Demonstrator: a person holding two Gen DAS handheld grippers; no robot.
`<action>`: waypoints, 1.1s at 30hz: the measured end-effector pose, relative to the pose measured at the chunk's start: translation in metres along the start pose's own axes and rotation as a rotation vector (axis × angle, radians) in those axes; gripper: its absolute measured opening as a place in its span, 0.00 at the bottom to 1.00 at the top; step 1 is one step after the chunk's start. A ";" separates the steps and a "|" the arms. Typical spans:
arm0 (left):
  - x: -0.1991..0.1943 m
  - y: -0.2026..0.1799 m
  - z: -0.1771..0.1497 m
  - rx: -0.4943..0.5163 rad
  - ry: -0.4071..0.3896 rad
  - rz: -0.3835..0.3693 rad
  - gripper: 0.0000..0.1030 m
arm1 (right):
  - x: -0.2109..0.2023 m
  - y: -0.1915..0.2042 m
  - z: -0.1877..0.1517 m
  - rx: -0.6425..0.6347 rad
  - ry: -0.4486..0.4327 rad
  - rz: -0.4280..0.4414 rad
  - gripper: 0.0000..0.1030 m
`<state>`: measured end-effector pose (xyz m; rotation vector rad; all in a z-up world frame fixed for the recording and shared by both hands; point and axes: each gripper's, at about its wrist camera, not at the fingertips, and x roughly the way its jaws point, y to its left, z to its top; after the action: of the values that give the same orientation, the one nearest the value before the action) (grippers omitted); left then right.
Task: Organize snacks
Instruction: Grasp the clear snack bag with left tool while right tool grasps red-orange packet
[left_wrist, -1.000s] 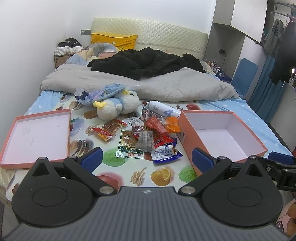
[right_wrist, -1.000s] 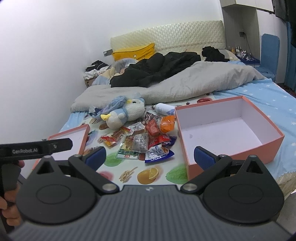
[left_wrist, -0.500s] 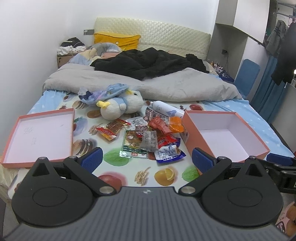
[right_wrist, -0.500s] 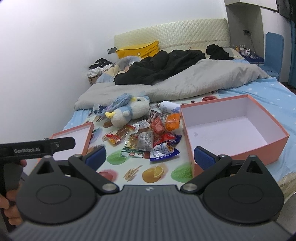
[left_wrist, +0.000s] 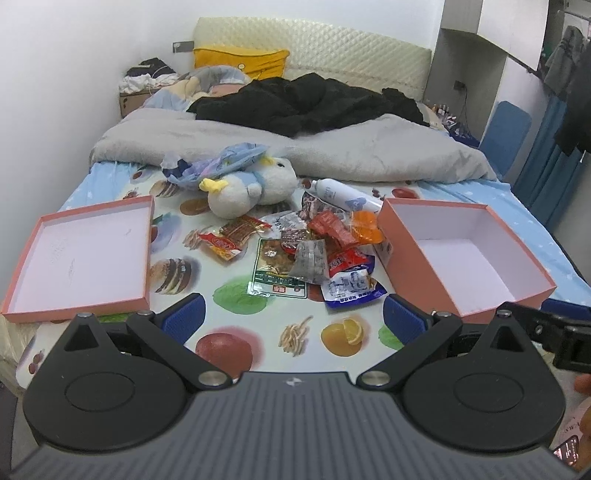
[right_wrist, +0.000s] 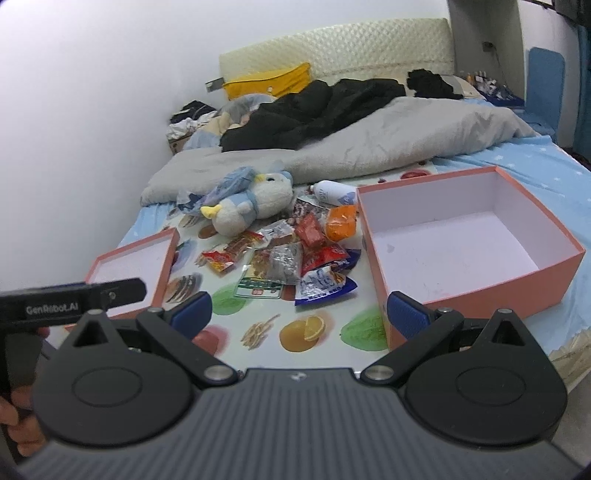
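Orange-pink card forms the deep box (left_wrist: 436, 273), which is taken as the landmark on the fruit-printed sheet (left_wrist: 236, 295). Just left of this box, and touching its left wall at the orange packet (left_wrist: 364, 230), the snack pile (left_wrist: 314, 254) is heaped: red wrappers, a grey foil sachet, a green-labelled flat pack and a blue-and-white pouch (left_wrist: 351, 290) at the near edge. Further left of the box, beyond the pile, the shallow lid (left_wrist: 79, 258) of the same card is laid open side up. Behind the pile, away from the box's far-left corner, a plush penguin (left_wrist: 247, 188) is seen, and a white bottle (left_wrist: 343, 195) is lying on its side near that corner. A grey duvet (left_wrist: 369, 151) is bunched further back.

The left gripper (left_wrist: 293, 319) is held above the near edge of the sheet, its blue pads (left_wrist: 184, 317) spread wide with nothing between them; the pile is framed ahead of the gap and well apart from it, and the box is ahead to its right. The right gripper (right_wrist: 299, 314) is likewise spread wide and unloaded, with its right pad (right_wrist: 404, 314) seen against the box's near-left corner; whether contact is made cannot be told. From that view the pile (right_wrist: 295, 254) is set ahead, left of the box (right_wrist: 480, 288).
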<state>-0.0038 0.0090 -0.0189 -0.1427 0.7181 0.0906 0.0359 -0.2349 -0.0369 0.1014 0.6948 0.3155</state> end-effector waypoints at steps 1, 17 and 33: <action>0.005 0.000 0.000 -0.002 0.008 -0.001 1.00 | 0.003 0.001 0.000 -0.009 0.002 -0.006 1.00; 0.119 -0.003 0.015 -0.028 0.158 -0.030 1.00 | 0.096 -0.018 0.027 0.031 0.099 0.028 0.92; 0.256 0.010 0.034 -0.042 0.244 -0.093 0.99 | 0.220 -0.020 0.060 -0.031 0.218 0.072 0.75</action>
<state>0.2085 0.0334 -0.1635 -0.2292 0.9518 -0.0010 0.2386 -0.1829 -0.1295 0.0632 0.9034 0.4104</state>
